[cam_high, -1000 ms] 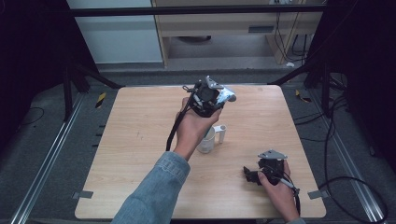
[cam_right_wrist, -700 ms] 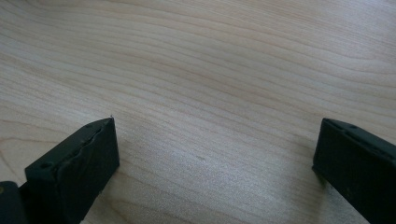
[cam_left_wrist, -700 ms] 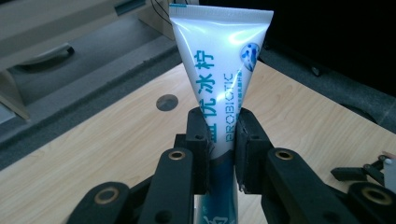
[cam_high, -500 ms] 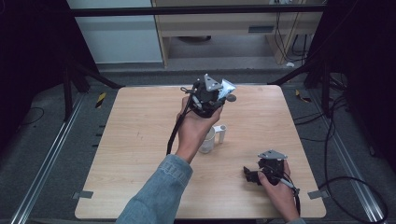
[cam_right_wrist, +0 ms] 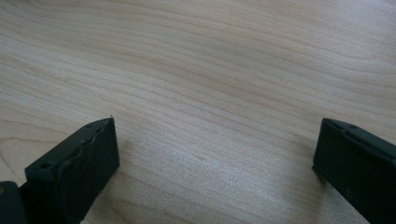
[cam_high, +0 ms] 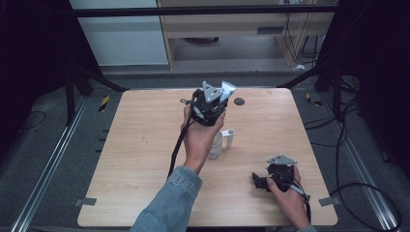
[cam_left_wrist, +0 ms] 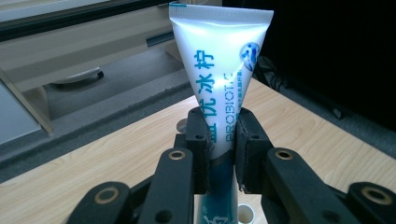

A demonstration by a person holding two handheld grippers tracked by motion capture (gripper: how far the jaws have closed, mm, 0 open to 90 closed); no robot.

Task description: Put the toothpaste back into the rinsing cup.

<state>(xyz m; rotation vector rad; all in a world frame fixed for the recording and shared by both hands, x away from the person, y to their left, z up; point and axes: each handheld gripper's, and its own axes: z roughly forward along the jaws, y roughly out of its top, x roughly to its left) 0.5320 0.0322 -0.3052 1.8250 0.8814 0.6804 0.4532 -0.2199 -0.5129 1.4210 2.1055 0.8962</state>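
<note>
1. Left gripper (cam_left_wrist: 219,140) pinches a white-and-blue plastic toothpaste tube (cam_left_wrist: 219,70), raised above the wooden table (cam_high: 145,159), crimped end up.
2. Clear cup (cam_high: 216,145) stands beneath; insertion judged outstanding.
3. Right gripper (cam_right_wrist: 215,154) rests spread, holding nothing.

My left tongs (cam_left_wrist: 219,140) are black, with brass-ringed screw holes along their arms and a grey three-cornered plate on top. A black cable trails below. My left sleeve (cam_high: 169,203) is blue denim.
</note>
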